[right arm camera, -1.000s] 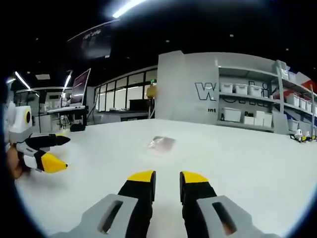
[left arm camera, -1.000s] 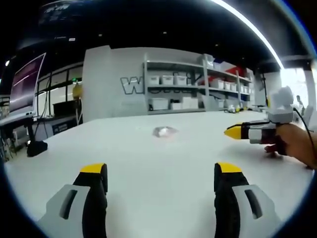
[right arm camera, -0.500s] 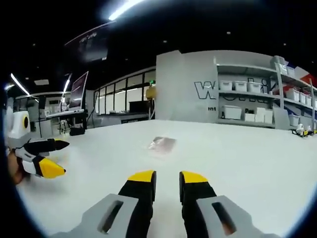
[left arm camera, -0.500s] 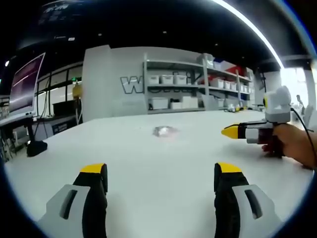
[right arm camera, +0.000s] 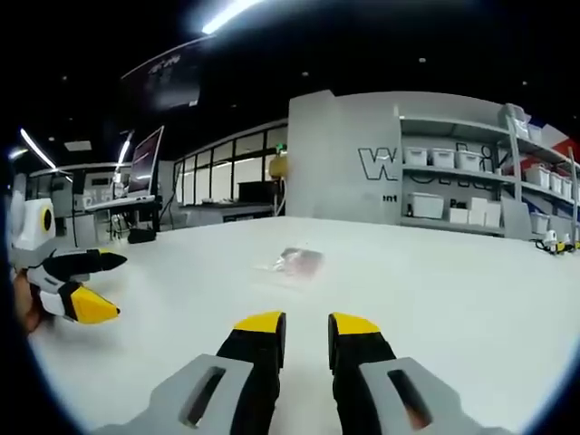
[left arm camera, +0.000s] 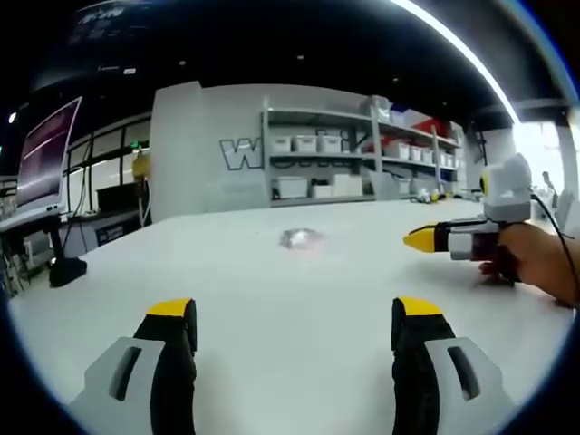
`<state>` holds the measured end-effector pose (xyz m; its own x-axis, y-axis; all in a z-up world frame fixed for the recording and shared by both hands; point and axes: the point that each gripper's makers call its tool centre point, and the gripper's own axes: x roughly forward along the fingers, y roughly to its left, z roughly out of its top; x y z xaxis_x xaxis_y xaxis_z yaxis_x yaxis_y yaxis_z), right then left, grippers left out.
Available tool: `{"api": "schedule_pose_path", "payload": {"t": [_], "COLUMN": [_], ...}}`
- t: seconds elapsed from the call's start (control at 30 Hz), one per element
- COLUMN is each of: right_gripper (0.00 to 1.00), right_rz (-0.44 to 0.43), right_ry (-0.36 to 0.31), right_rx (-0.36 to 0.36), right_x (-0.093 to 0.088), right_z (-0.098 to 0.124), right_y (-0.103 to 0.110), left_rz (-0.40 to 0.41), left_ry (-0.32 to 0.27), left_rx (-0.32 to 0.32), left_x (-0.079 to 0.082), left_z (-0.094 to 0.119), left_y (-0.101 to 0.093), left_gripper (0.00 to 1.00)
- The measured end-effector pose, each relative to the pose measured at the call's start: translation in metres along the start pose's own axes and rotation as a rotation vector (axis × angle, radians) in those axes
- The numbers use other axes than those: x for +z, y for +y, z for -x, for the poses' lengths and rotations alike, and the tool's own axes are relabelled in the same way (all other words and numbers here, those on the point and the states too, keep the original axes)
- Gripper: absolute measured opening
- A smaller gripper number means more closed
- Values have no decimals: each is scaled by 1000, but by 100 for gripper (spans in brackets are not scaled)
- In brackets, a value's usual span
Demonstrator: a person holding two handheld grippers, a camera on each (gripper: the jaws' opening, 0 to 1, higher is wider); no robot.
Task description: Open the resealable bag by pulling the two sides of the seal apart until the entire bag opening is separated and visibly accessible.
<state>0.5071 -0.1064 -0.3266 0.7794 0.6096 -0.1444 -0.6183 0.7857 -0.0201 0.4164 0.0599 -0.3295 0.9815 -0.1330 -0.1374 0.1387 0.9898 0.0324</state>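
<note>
A small clear resealable bag [left arm camera: 301, 238] lies flat on the white table [left arm camera: 272, 290], well ahead of both grippers. My left gripper [left arm camera: 294, 310] hovers low over the table with its jaws wide apart and nothing between them. In the right gripper view the bag [right arm camera: 294, 263] lies ahead, and my right gripper [right arm camera: 306, 324] has its jaws close together with a narrow empty gap. The left gripper [right arm camera: 101, 285] enters that view from the left, jaws spread. In the left gripper view the right gripper [left arm camera: 426, 240] comes in from the right, held by a hand [left arm camera: 539, 263].
A small black object [left arm camera: 65, 269] stands at the table's left edge, with a monitor [left arm camera: 45, 149] above it. Shelves with white bins [left arm camera: 317, 145] line the grey wall behind the table. Open tabletop surrounds the bag on all sides.
The right gripper has edged slightly inward toward the bag in the left gripper view. The bag has not moved and both grippers' jaws keep the same spread.
</note>
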Motion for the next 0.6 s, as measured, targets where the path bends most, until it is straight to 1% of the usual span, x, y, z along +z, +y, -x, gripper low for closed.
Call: {"api": "schedule_pose_path", "payload": {"t": [0.37,0.6], "right_gripper": [16,16], "right_rz": [23,59], "right_ry": [23,22], "right_rx": [11,24], "right_x": [1,8], "right_z": [-18,-32], "right_y": [-3,-5], "left_rz": [1,2], "left_ry": [0,-1], "left_rx": [-3,-3], "left_x": [0,1], "left_z": [0,1], "left_y": [0,0], "left_gripper": [88,88]}}
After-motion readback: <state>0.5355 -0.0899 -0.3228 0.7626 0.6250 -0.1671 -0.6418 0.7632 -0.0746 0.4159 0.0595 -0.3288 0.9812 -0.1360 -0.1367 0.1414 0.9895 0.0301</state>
